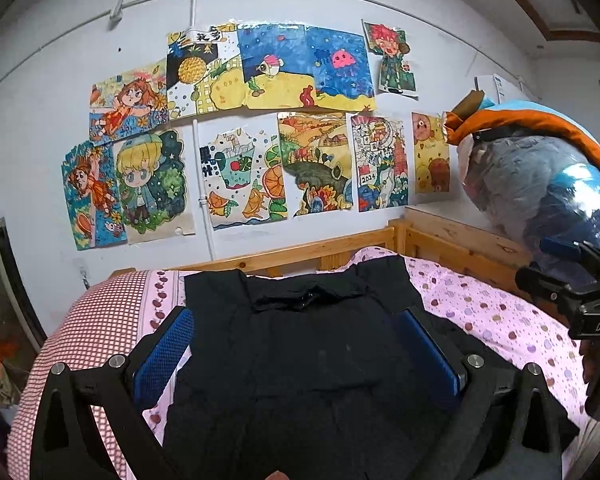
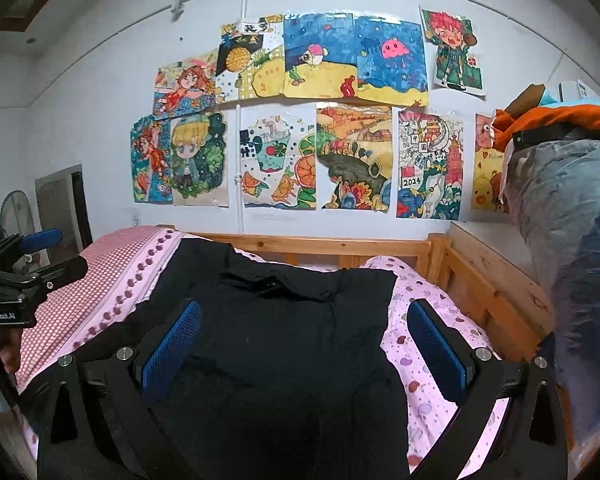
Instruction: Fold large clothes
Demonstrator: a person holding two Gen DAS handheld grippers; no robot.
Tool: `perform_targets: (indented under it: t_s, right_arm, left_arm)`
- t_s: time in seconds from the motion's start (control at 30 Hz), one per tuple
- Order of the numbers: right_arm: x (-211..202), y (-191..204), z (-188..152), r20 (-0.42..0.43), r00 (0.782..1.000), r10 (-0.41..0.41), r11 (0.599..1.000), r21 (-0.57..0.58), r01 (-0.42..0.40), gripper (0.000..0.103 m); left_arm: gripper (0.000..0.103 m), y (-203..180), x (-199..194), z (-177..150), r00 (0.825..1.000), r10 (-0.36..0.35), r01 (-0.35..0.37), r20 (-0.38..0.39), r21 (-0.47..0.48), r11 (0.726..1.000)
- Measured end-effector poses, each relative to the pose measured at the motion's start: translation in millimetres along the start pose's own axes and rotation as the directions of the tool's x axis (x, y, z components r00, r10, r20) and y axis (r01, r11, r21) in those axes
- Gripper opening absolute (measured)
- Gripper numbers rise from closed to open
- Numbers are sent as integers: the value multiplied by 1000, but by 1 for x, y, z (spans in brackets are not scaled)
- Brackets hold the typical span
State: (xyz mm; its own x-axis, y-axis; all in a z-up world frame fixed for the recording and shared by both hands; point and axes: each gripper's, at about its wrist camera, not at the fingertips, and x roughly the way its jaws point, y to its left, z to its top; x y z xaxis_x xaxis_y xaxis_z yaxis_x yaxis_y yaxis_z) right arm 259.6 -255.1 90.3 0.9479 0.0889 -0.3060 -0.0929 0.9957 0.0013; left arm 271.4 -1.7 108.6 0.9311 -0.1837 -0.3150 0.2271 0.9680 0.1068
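A large black shirt (image 1: 300, 360) lies spread flat on the pink dotted bed sheet (image 1: 480, 312), its collar (image 1: 308, 296) toward the wall. My left gripper (image 1: 298, 314) hovers over the shirt's left part, open, with blue pads (image 1: 164, 356) wide apart and nothing between them. The right wrist view shows the same shirt (image 2: 284, 352) and collar (image 2: 268, 284). My right gripper (image 2: 305, 304) is open above the shirt's right side, one pad over the cloth and the other pad (image 2: 440, 344) over the sheet. Each view catches the other gripper at its edge.
A wooden bed rail (image 2: 320, 246) runs along the wall under several taped drawings (image 2: 352, 160). A bagged bundle of bedding (image 2: 572, 220) sits on the wooden ledge at right. A red checked cover (image 1: 100, 312) lies at the left; a fan (image 2: 16, 216) stands beyond.
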Motion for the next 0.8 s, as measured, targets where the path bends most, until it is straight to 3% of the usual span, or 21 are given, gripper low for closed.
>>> perform_targets:
  t_s: [0.37, 0.57, 0.8]
  right_arm:
    - [-51, 17, -12, 37, 998, 48, 998, -35, -47, 101]
    - [-64, 25, -23, 34, 998, 49, 995, -90, -46, 101]
    - [-78, 24, -35, 3, 999, 54, 995, -87, -53, 101]
  left_arm:
    - [103, 1, -44, -12, 1000, 15, -15, 14, 18, 1000]
    - [103, -3, -55, -25, 999, 48, -49, 12, 73, 996]
    - [103, 4, -61, -41, 999, 42, -41, -20, 51, 998]
